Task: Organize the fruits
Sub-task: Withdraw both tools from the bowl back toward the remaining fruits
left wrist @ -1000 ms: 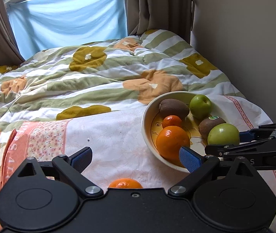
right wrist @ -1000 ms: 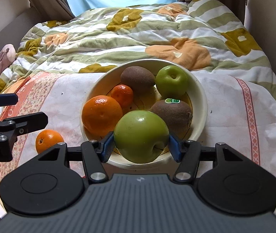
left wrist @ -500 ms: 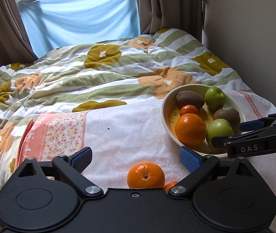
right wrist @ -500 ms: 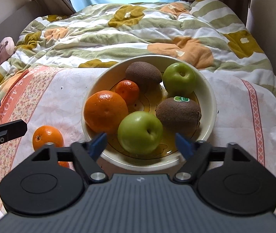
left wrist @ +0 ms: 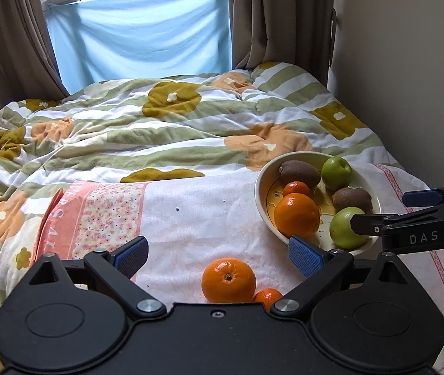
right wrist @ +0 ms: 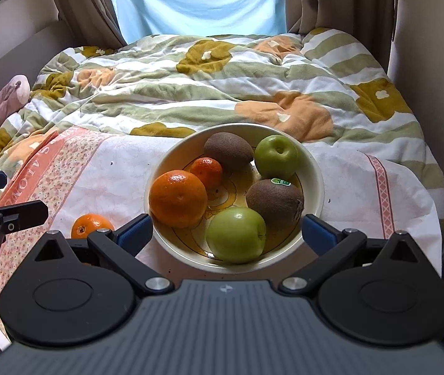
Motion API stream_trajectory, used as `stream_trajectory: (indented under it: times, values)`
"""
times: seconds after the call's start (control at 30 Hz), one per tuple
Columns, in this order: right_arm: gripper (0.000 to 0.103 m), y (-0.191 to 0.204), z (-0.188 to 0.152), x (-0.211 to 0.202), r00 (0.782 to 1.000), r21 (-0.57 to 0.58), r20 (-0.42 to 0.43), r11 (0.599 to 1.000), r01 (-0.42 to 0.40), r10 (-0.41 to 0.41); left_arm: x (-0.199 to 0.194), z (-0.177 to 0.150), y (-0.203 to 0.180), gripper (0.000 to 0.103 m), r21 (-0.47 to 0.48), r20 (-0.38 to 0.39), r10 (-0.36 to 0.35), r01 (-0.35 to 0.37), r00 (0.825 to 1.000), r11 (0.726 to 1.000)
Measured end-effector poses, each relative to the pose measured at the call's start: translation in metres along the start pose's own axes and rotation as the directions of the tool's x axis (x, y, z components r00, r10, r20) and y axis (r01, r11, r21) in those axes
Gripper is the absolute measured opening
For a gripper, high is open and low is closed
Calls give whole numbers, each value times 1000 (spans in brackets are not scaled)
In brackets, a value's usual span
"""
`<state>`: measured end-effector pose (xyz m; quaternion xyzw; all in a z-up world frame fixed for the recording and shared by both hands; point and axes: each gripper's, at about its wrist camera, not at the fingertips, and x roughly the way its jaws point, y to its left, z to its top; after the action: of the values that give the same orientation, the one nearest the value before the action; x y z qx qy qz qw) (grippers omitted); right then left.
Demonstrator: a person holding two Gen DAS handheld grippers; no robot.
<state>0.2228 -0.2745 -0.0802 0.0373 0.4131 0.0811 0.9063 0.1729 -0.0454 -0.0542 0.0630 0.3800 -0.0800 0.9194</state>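
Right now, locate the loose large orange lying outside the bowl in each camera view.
Left wrist view: the loose orange lies low in the centre on the white cloth, between the open left gripper fingers, a smaller orange beside it.
Right wrist view: the same orange sits at lower left, partly hidden behind the right gripper finger.
Shared landmark: the cream bowl of fruit, to the orange's right in both.

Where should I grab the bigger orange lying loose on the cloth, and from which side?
Grip the bigger orange across its widest middle, coming down from above with the left gripper, whose open jaws already straddle it. It is round, stem end facing up. A smaller orange touches its right side, so keep that finger clear of it.
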Motion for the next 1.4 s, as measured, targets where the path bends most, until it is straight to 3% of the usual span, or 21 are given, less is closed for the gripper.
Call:
stream_trajectory:
  times: [0.33, 0.5, 0.73, 0.97, 1.2, 1.4]
  values:
    - [103, 0, 6, -33, 999, -3, 27, 999, -39, 39, -32, -7, 3, 98, -56, 64, 92, -89, 994, 994]
    - [103, 2, 7, -50, 998, -7, 50, 999, -45, 45, -52, -7, 7, 98, -86, 102, 107, -98, 989, 991]
    - [103, 21, 0, -76, 996, 17, 85, 1000, -5, 4, -74, -13, 12, 98, -44, 158, 50, -43, 986, 998]
    - [103, 62, -17, -100, 993, 78, 103, 996, 49, -57, -92, -20, 45, 98, 38, 183, -12, 6, 983, 999]
    - [103, 113, -41, -97, 986, 65, 88, 988, 140, -145, -79, -28, 78, 98, 132, 144, -113, 94, 983, 987]
    - [103, 143, -65, -77, 985, 77, 56, 984, 160, -164, -50, -30, 95, 98, 213, 77, -200, 180, 977, 960]
